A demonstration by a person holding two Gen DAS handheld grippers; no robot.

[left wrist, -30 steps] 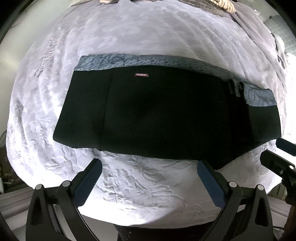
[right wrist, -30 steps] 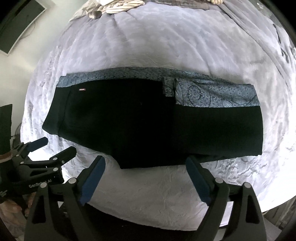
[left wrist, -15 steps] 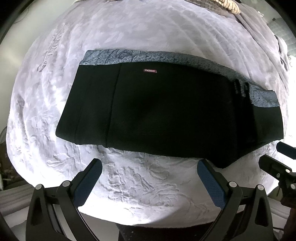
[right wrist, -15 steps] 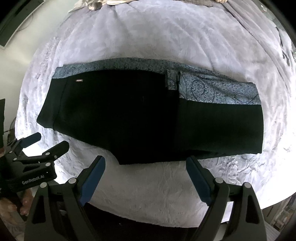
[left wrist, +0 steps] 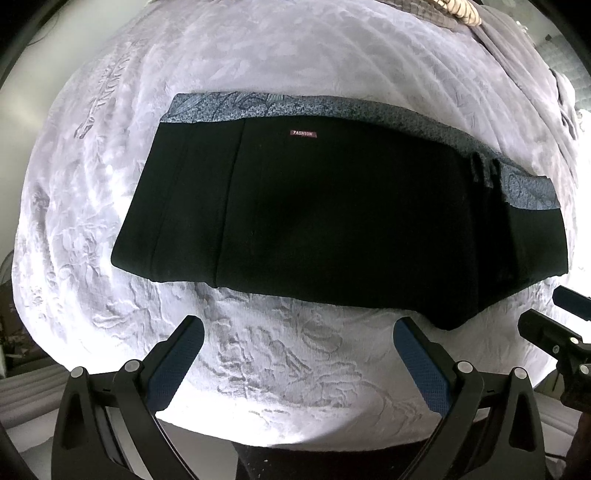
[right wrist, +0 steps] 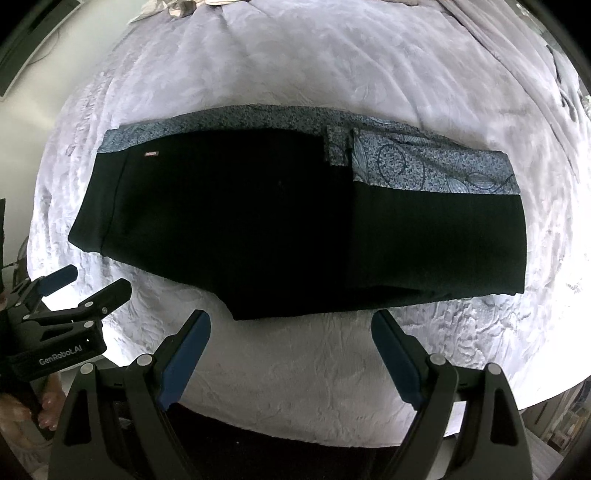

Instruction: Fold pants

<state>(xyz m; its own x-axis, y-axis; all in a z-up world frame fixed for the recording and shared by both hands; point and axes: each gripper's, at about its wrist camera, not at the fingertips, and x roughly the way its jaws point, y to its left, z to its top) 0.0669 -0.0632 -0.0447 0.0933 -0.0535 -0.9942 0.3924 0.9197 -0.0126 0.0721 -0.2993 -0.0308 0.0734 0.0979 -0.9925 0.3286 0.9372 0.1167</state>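
Black pants with a blue patterned strip along the far edge lie flat and folded lengthwise on a white textured bed cover; they also show in the right wrist view. A small "FASHION" label sits near the far edge. My left gripper is open and empty, hovering just short of the pants' near edge. My right gripper is open and empty, near the pants' near edge. The right gripper shows at the right edge of the left wrist view. The left gripper shows at the left of the right wrist view.
The bed cover stretches beyond the pants. A crumpled grey blanket lies along the far right. Loose clothes lie at the far end. A dark screen is on the wall at left.
Both grippers have moved slightly forward toward the pants, which sit a little lower and larger in both views. Both stay open. The pants have not moved.
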